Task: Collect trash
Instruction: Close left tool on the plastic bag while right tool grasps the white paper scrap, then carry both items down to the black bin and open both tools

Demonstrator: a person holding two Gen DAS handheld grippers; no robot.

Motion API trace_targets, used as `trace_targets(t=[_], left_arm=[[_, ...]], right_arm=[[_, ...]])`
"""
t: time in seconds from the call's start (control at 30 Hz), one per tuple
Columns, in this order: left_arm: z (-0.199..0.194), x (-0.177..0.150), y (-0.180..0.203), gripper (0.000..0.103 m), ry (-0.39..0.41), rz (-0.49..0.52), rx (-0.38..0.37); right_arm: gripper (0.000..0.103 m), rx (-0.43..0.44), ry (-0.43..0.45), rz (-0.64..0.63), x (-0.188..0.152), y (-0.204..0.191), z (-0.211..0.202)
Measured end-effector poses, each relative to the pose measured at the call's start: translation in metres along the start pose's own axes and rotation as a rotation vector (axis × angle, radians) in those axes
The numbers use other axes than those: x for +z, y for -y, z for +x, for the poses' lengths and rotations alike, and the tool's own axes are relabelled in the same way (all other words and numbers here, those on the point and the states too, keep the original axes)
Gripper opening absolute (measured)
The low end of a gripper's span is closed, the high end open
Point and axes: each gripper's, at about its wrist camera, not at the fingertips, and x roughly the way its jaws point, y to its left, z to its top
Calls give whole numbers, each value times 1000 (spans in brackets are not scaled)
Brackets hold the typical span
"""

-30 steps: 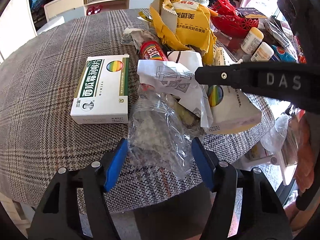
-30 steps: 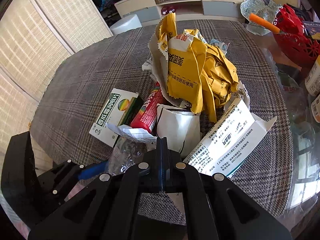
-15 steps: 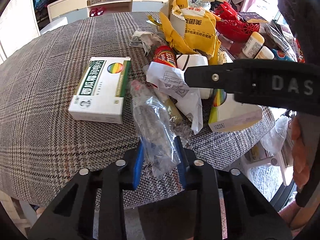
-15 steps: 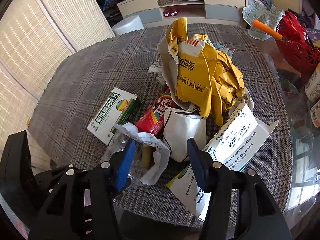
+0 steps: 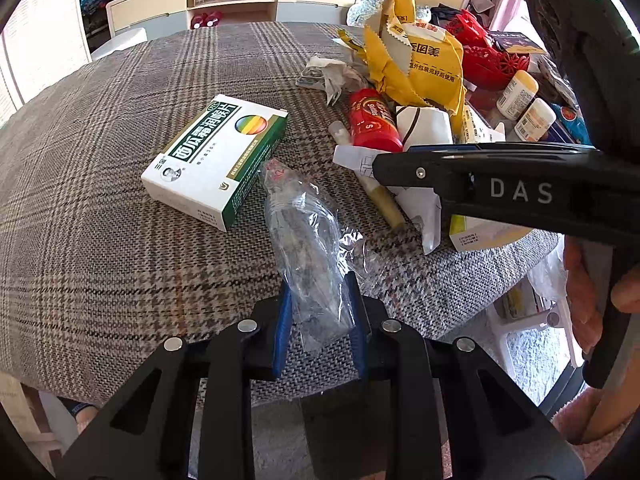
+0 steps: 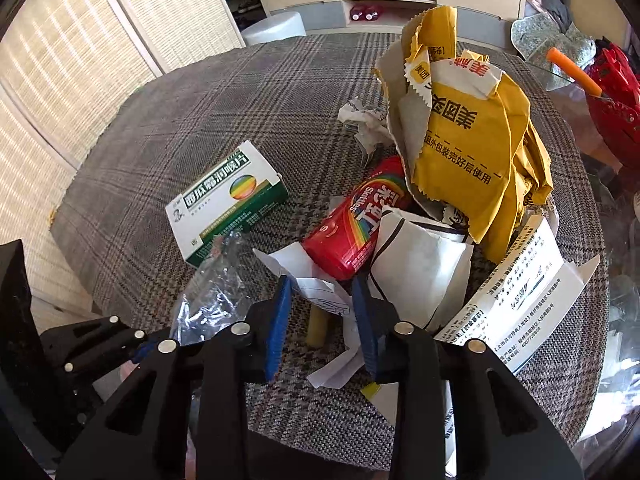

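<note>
I held both grippers pitched steeply down over the near edge of the table [image 5: 100, 184], which wore a grey plaid cloth. My left gripper [image 5: 318, 308] had its blue pads [image 5: 282, 320] pressed against the sides of a crumpled clear plastic bag [image 5: 308, 232], and the jaws were closing a little further on it; the bag lay stretched along the cloth away from me, its far end just beside a white and green medicine box [image 5: 218, 160]. My right gripper [image 6: 320, 312] reached in from the right side and hung over a crumpled sheet of white paper [image 6: 320, 288]. Its jaws were closing with the paper between them, but I cannot tell whether the pads [image 6: 276, 328] already pinched it. A pale yellow stick [image 6: 318, 330] lay on the cloth under that paper.

Beyond my right fingertips, a red candy tube [image 6: 354, 228] lay on its side, touching a white paper bag [image 6: 420, 272]. Behind both rose a heap of torn yellow packaging [image 6: 468, 148], which blocked the far side of the table. An opened white carton [image 6: 516, 304] with printed text rested at the right, near the edge. Two white bottles [image 5: 526, 108] stood well apart from my grips, on the far right.
</note>
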Motion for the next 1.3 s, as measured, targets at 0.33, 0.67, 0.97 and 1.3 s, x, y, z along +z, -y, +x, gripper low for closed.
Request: trace_targets(t=[0.33,0.67,0.97,1.3], left_arm=[[-10,-16,-3,23,3,-28,-2],[-14,-20,-8,23,3,-48,-4],[-12,-17,-6,23,6,-53,-5],[-47,-22,9,23,67,-20,-2]], right_arm=[[33,-45,-17,-23,6,-10,7],[41,-65,-16,-25,-5,-11,2],[23,-100,-37,-30,4,-7,15],[13,-32,38,16,-13,-10,-33]])
